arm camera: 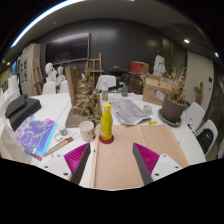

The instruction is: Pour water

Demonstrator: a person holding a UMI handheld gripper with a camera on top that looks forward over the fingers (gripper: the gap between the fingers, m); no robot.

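A yellow bottle (pixel 106 122) with a red base stands upright on a tan mat (pixel 112 158) on the white table, beyond my fingers and a little left of the midline. A small cup (pixel 87 129) stands just left of the bottle on the white table top. My gripper (pixel 112 170) is open and empty, its two pink-padded fingers (pixel 146 160) spread wide over the near part of the mat. Nothing is between them.
A colourful book (pixel 36 135) and pens lie at the left. Papers (pixel 130 110) lie beyond the bottle, a dark bowl (pixel 172 112) at the right. A black case (pixel 20 108) sits far left. Chairs, shelves and clutter fill the room behind.
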